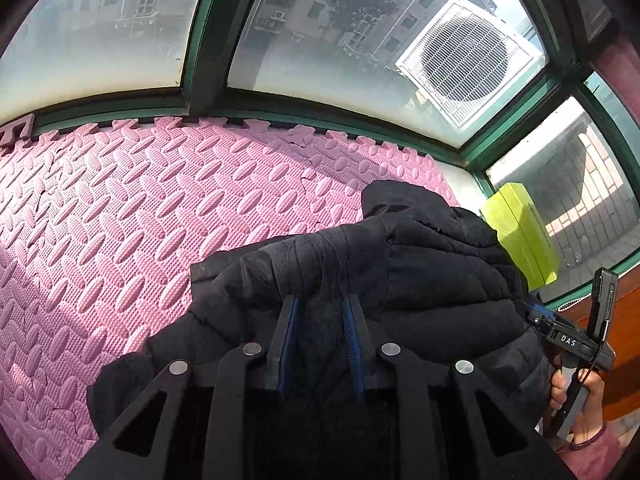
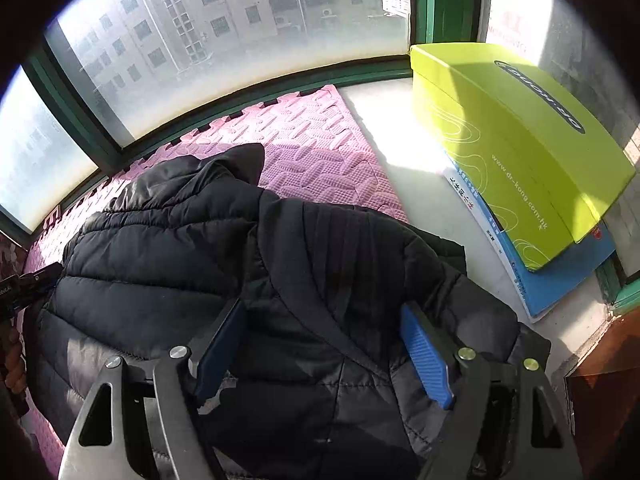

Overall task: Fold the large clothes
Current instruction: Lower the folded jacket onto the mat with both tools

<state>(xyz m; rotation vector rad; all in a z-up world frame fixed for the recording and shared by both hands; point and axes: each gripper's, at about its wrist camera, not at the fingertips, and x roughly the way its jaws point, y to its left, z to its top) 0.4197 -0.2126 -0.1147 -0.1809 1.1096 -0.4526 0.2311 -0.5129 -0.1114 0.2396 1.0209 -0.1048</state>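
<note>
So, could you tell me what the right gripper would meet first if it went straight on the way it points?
Most likely the black puffer jacket: the right gripper stands open right over its quilted fabric, though depth is hard to judge.

L hand-held gripper (image 1: 319,300) nearly closed, R hand-held gripper (image 2: 324,316) jaws wide apart

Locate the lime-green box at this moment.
In the right wrist view the lime-green box sits at right on a blue box, by the window corner, beyond the black jacket.

The black jacket (image 2: 168,240) hides much of the pink mat (image 2: 312,148), its lower part cut off.
</note>
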